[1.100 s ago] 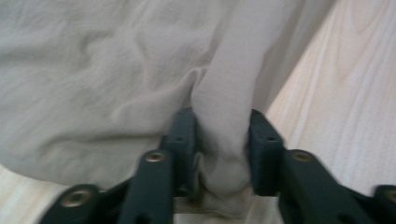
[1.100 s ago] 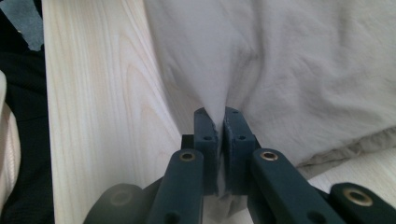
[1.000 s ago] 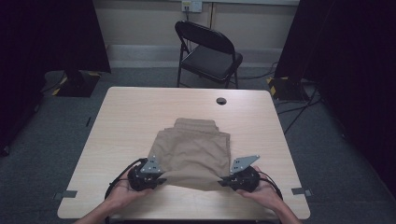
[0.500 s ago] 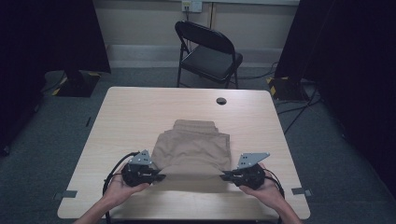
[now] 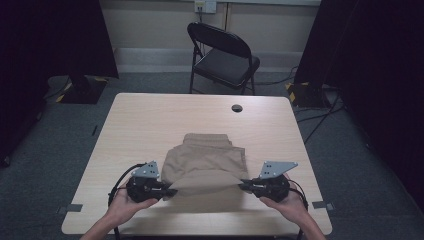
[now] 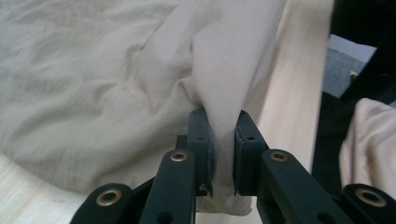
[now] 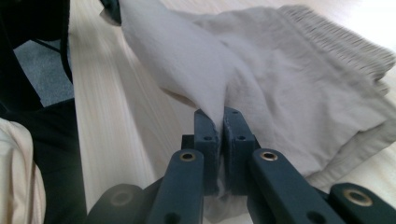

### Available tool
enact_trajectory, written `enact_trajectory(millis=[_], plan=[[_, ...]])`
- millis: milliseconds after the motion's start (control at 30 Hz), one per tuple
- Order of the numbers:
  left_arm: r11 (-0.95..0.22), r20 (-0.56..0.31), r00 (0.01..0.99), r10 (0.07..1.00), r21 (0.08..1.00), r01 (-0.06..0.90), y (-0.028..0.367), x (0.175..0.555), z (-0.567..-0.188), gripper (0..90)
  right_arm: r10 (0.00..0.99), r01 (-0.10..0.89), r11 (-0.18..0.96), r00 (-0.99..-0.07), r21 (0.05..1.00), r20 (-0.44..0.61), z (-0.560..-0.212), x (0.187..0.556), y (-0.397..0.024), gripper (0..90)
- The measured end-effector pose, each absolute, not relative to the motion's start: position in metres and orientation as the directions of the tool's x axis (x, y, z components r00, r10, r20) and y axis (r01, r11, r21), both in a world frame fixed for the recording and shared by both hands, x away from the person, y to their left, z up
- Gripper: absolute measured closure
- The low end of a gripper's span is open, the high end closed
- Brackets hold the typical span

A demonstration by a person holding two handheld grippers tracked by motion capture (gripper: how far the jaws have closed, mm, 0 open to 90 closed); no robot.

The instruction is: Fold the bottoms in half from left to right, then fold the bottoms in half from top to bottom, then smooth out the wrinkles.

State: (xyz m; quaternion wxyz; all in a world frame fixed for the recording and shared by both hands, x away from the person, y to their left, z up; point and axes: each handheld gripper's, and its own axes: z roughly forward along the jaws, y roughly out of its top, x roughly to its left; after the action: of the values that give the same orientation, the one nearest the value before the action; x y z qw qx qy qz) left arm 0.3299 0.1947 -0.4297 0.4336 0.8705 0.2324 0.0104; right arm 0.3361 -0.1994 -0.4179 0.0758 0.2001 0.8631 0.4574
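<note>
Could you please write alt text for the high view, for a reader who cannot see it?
A person's left gripper and right gripper each pinch a near corner of a folded tan cloth, lifting its edge off a light wooden table. A black folding chair stands beyond the table.

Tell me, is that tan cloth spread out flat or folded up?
Folded: the tan cloth lies in layers on the table, while the left gripper and right gripper pinch its near edge and hold it raised.

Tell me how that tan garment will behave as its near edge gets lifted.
Probably floppy: the tan garment sags between the left gripper and right gripper. Likely light, since thin pinches hold it. Its folded layers may slide apart on the table.
</note>
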Motion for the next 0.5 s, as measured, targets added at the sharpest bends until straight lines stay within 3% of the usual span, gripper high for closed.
enact_trajectory(millis=[500], plan=[[-0.495,-0.209,0.902,0.379,0.778,0.388,0.195,0.311,-0.408,80.5,0.401,0.250,0.490,-0.915,0.835,0.038,-0.394,0.323,-0.203,86.2]])
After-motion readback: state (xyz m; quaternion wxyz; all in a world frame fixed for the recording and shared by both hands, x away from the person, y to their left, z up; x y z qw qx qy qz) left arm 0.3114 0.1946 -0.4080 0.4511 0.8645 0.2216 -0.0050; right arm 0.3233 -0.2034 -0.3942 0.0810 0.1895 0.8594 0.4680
